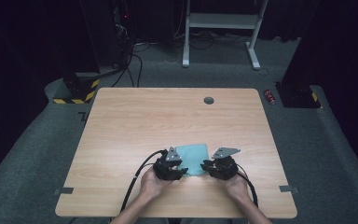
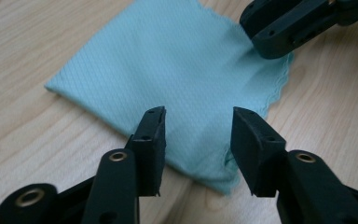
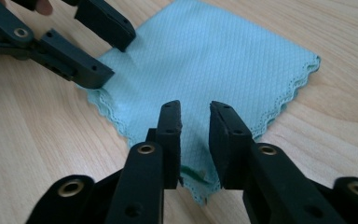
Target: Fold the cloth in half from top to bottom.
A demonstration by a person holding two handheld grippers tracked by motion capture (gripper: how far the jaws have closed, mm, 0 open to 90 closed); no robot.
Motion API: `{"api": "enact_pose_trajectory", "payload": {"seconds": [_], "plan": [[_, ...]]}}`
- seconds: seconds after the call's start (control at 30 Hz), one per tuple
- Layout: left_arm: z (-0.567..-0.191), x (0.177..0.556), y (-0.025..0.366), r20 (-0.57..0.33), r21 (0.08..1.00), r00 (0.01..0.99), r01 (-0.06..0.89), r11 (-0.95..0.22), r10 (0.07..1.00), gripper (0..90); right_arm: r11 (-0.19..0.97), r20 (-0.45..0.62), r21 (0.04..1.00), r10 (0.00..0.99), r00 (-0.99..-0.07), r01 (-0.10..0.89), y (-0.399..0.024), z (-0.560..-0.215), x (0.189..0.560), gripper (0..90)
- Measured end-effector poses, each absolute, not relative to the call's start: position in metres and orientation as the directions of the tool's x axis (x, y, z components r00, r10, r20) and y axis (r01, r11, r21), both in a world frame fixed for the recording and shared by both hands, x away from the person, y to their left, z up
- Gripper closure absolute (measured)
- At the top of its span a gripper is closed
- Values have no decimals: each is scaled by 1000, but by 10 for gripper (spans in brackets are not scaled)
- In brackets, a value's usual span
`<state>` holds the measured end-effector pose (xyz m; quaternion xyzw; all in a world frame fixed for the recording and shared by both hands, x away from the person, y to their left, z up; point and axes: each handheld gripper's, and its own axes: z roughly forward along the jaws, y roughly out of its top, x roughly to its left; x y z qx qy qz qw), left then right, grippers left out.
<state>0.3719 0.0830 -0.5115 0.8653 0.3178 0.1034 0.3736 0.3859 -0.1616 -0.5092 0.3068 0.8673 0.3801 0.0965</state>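
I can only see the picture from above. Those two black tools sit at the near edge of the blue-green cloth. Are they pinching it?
Observer: No. In its own view the left gripper has its jaws apart above the cloth, with the pads not pressing on it.
Operator: And the other one?
Observer: The right gripper is open too, with a narrower gap. The cloth's near corner lies flat under its jaws.
Operator: Is the cloth plain?
Observer: Not quite. Up close it has a fine dimpled weave and a scalloped edge.
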Motion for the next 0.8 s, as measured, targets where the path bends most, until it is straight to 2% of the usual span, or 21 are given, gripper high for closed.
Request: {"api": "enact_pose_trajectory", "payload": {"seconds": [0.17,0.43,0.63,0.8], "plan": [[-514,368,89,-52,704,772,478,-525,634,505,539,35,707,619,-784,457,-168,-513,382,670],[-515,363,95,-44,701,769,479,-529,638,471,526,30,710,641,-767,467,-179,-517,379,645],[-505,377,101,-104,749,738,499,-436,667,471,490,48,737,650,-759,466,-177,-511,386,644],[-502,402,99,-110,748,659,548,-375,744,473,409,92,757,707,-702,510,-174,-508,405,636]]}}
